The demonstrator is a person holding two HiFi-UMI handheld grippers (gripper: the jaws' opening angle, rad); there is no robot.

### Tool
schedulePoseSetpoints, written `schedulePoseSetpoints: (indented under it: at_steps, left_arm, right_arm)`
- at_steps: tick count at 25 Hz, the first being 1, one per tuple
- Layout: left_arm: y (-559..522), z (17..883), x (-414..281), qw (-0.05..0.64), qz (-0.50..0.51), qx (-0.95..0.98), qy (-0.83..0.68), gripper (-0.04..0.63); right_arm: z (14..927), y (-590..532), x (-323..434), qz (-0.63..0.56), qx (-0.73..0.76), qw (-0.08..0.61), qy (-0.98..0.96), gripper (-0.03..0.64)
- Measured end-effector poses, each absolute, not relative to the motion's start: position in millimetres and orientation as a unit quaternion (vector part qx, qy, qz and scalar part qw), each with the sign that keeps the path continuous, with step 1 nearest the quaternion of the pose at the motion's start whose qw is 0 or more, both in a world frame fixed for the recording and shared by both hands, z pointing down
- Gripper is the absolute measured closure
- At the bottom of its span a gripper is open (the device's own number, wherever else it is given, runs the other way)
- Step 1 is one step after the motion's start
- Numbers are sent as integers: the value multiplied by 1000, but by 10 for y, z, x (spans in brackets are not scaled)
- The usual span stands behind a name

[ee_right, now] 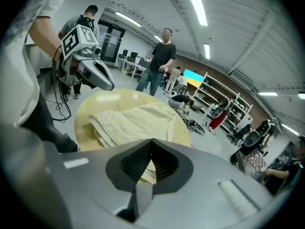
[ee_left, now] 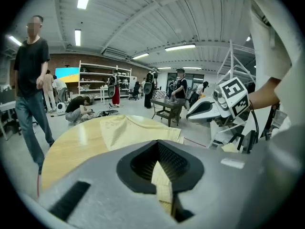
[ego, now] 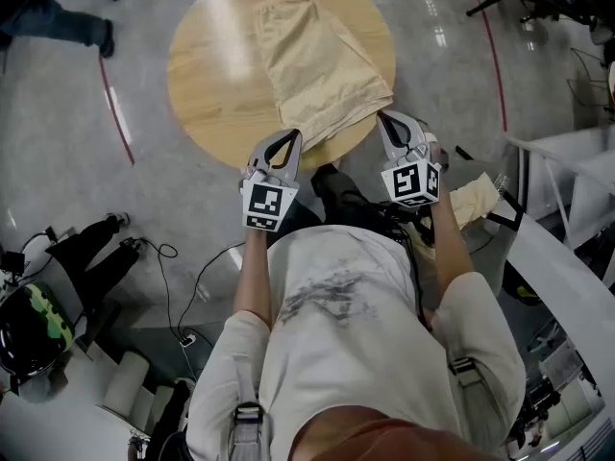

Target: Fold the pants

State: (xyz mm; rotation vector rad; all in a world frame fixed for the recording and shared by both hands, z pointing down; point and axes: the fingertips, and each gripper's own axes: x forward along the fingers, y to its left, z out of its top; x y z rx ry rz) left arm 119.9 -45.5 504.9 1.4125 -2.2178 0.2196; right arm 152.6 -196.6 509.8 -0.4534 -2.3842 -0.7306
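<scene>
Head view: tan pants (ego: pixel 322 65) are lying lengthwise on a round wooden table (ego: pixel 207 75), their near end reaching its edge. There the left gripper (ego: pixel 290 134) and right gripper (ego: pixel 383 116) are meeting the cloth, one at each corner.

Left gripper view: the jaws are clenching a strip of the hem.

Right gripper view: the jaws are pinching shut, apparently on tan cloth, with layered edges lying beyond.

The fabric is looking light, soft and floppy, so the hem corners are the likely places to hold.
</scene>
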Motion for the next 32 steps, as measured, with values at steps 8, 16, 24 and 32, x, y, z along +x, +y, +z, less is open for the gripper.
schedulePoseSetpoints:
  at_steps: [8, 16, 24, 32]
  left_arm:
    - [-502, 5442, 1227, 272, 95, 510, -811, 588]
    - [-562, 5719, 1298, 292, 108, 508, -803, 541]
    - [-619, 5994, 1319, 319, 115, 503, -795, 452]
    - [-603, 6239, 1282, 343, 113, 493, -792, 376]
  right_arm:
    - [5472, -2039, 1457, -304, -208, 305, -878, 607]
    - [5703, -2053, 1460, -313, -242, 306, -866, 576]
    - [5920, -2127, 1427, -317, -266, 310, -856, 495]
    - [6135, -2152, 1325, -318, -294, 322, -842, 409]
